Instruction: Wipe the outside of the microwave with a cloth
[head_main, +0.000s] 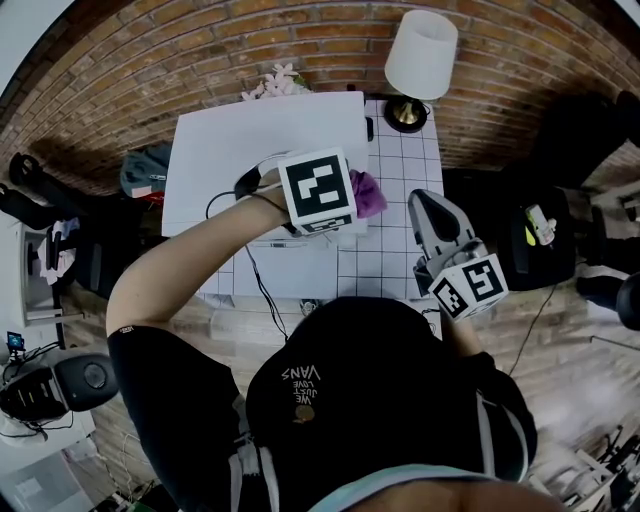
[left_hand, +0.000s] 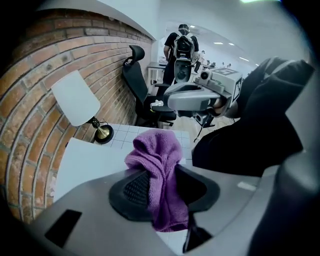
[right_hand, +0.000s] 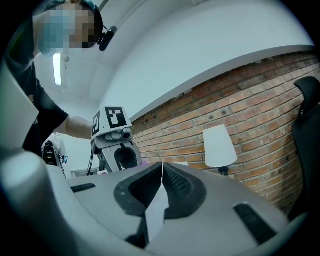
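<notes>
The 2 fingers (left_hand: 131, 189) of the left gripper (left_hand: 159, 175) are clenched on a purple, ribbed fabric cloth (left_hand: 156, 150). It is bunched into soft folds. 1 rounded lump rises above the fingertips and a narrower tail hangs down between the black ridged pads. In the head view the cloth (head_main: 369, 194) shows as a small purple wad sticking out to the right of this gripper's marker cube. It sits at the right-hand edge of a white, box-shaped microwave (head_main: 262, 148), near its front corner; whether it presses on the side wall cannot be made out. The left gripper view shows the microwave's (left_hand: 85, 165) flat, plain white top running off to the left under the fingers. The microwave stands on a white table with a black grid pattern (head_main: 400, 160). A black cable (head_main: 262, 290) trails down the table's front. At the back of the table is a lamp with a white conical shade and brass foot (head_main: 421, 54), against a red brick wall (head_main: 150, 50). The right gripper (right_hand: 161, 167) is held in the air to the right of the microwave and well apart from the cloth. Its 2 fingers (right_hand: 180, 187) are pressed together with nothing between them.
</notes>
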